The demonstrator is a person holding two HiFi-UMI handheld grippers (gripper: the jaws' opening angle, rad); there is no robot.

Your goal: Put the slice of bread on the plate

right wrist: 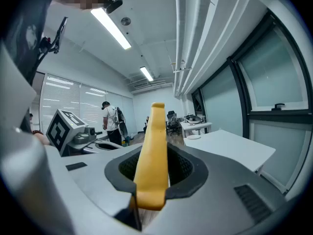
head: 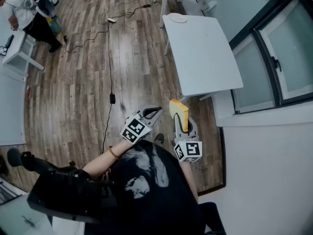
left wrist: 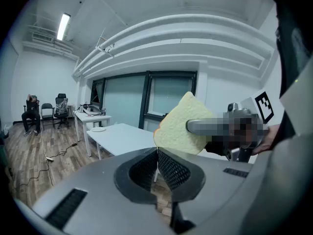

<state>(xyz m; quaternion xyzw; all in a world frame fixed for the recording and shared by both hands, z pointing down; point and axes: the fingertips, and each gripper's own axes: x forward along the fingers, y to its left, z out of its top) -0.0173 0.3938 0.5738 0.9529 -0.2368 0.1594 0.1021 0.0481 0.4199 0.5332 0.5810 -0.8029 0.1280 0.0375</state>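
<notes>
The slice of bread (head: 179,112) is off the tabletop (head: 205,58), held in the air over the wooden floor (head: 78,87) just short of the tabletop's near left corner. The right gripper (head: 182,125) has its fingers (right wrist: 185,169) clamped on the slice's lower part. The slice stands upright on edge, with its yellow-brown crust towards the gripper's camera and its pale, porous face towards the left gripper (head: 157,111). The left gripper's dark, mesh-textured fingers (left wrist: 172,169) are pressed together with nothing between them, and it hovers just beside the right one.

The tabletop is a smooth white rectangle with straight edges. The round white plate (head: 177,17) sits at its far left corner, well apart from the bread. A broad stretch of bare white surface runs from the plate to the near edge. The tabletop's right edge lies close to a dark-framed window (head: 274,58). To its left is plank flooring, where a thin black cable (head: 110,67) trails.
</notes>
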